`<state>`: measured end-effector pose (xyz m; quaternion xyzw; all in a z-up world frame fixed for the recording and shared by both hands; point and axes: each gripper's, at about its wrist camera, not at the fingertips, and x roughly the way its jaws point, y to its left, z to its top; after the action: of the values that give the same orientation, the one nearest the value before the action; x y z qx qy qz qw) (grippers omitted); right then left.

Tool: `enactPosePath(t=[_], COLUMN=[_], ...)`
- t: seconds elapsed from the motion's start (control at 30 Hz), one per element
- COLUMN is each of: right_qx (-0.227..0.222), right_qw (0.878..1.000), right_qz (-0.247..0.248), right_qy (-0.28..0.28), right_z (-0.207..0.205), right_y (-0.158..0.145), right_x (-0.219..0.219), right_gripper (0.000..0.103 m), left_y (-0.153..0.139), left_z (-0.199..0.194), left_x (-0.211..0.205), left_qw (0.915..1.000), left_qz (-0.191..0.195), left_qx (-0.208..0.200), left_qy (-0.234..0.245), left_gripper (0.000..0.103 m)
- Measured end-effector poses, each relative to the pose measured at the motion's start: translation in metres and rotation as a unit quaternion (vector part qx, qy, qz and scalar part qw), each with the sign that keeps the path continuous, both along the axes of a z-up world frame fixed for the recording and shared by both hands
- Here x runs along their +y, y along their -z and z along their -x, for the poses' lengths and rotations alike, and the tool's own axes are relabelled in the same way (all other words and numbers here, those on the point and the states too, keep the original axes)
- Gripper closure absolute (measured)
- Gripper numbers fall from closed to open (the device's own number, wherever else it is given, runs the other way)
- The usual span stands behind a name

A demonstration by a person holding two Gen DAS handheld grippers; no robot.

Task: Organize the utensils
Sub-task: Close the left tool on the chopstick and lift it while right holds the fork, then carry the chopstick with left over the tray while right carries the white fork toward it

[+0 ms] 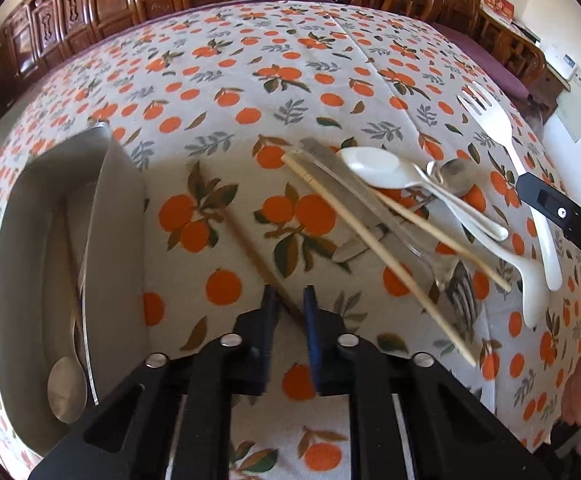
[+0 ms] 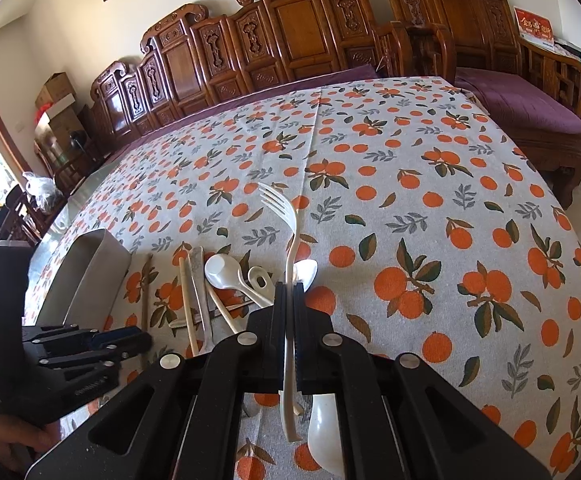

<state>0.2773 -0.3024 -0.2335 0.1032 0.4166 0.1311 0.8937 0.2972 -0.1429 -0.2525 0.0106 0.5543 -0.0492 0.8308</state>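
**White fork up in my right tongs, left tongs around a brown chopstick**

My right tongs point(image 2: 289, 292) are clamped on the handle of the white plastic fork point(image 2: 289, 240), and it's lifted clear of the desk's orange-print tablecloth point(image 2: 430, 200), tines pointing to the far side, handle end sticking out toward me past the pads. From the left wrist view the same fork point(image 1: 506, 136) shows at the right edge, held above the pile.

My left tongs point(image 1: 289, 304) are low over the cloth point(image 1: 250, 80), jaws a narrow gap apart, with the dark brown wooden chopstick point(image 1: 246, 240) running between them. I cannot tell whether the pads are touching it.

To the left stands the open-topped stainless steel holder point(image 1: 122, 208); a steel spoon point(image 1: 66, 384) is inside it, bowl toward me.

To the right of the chopstick lies the heap: two pale bamboo chopsticks point(image 1: 370, 248) crossing a flat steel knife point(image 1: 346, 184), a white ceramic soup spoon point(image 1: 374, 170) on top, a small steel spoon point(image 1: 456, 176) just beside it, and a steel fork point(image 1: 464, 296) with tines toward me under the near end. Another white spoon point(image 1: 534, 292) lies at the right edge of the heap.
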Motion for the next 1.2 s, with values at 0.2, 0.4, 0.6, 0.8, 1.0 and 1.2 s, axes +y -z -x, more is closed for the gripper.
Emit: enactPosePath(t=[0.2, 0.4, 0.6, 0.8, 1.0, 1.2], right_qx=[0.000, 0.000, -0.008, -0.016, -0.023, -0.029], right_qw=[1.000, 1.000, 1.000, 0.999, 0.997, 0.996], right_qz=[0.010, 0.011, 0.004, 0.002, 0.002, 0.004], right_qy=[-0.007, -0.013, -0.029, -0.049, -0.068, -0.086], right_z=[0.003, 0.004, 0.007, 0.010, 0.013, 0.018], right_y=[0.000, -0.001, -0.009, -0.017, -0.023, -0.028], right_x=[0.010, 0.020, 0.039, 0.063, 0.086, 0.105], right_gripper=[0.099, 0.099, 0.099, 0.099, 0.099, 0.099], left_y=[0.000, -0.010, -0.029, -0.047, -0.065, -0.078], left_z=[0.008, 0.020, 0.031, 0.034, 0.036, 0.036], left_x=[0.010, 0.014, 0.029, 0.052, 0.075, 0.095], left_qw=[0.9999, 0.9995, 0.9983, 0.9972, 0.9955, 0.9934], left_qz=[0.009, 0.013, 0.013, 0.027, 0.033, 0.031], left_qx=[0.008, -0.011, -0.039, -0.057, -0.079, -0.101], left_qy=[0.010, 0.027, 0.040, 0.041, 0.043, 0.044], left_gripper=[0.099, 0.099, 0.099, 0.099, 0.099, 0.099])
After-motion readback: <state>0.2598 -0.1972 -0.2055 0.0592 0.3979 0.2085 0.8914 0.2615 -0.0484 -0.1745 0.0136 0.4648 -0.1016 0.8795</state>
